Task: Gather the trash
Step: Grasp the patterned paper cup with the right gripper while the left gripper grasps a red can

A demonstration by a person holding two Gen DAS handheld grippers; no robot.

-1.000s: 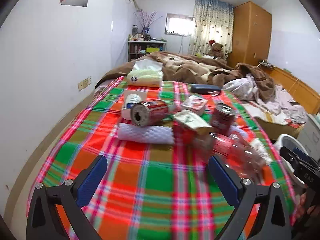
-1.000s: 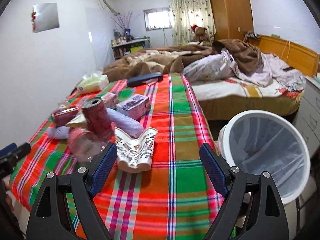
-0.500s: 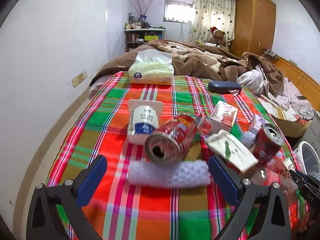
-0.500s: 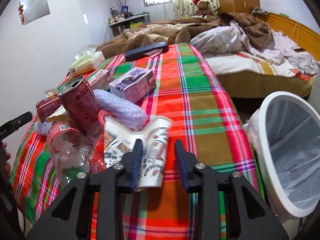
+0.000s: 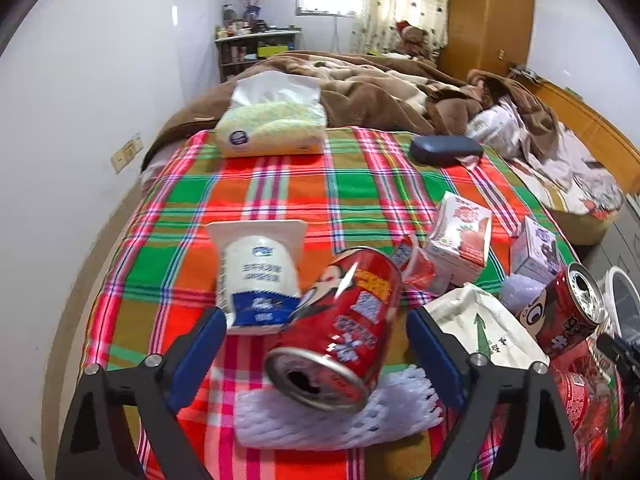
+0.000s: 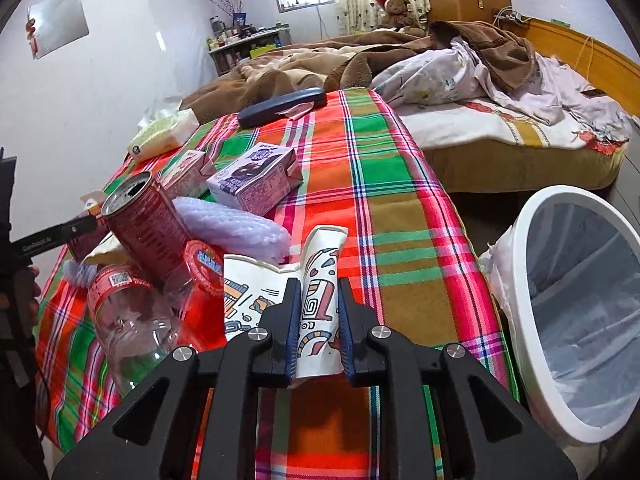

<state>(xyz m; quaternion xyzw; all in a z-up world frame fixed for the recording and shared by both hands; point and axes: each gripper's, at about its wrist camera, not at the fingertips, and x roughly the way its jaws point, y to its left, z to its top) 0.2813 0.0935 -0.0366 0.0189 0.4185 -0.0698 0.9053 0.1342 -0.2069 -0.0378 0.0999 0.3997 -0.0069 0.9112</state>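
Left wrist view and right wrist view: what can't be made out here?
- Left view: foam net, middle hidden under the lying can.
- Left view: bin, only a rim sliver at the right edge.
- Right view: paper cup, base hidden behind the right gripper.
- Right view: bin's bottom, cut off by the frame edge.

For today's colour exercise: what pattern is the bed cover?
Plaid cover: red, green, orange; left wrist view.

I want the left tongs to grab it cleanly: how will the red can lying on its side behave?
The red can probably rolls if nudged, resting tilted on soft white foam netting. Its opened top suggests it's empty, light and easily dented.
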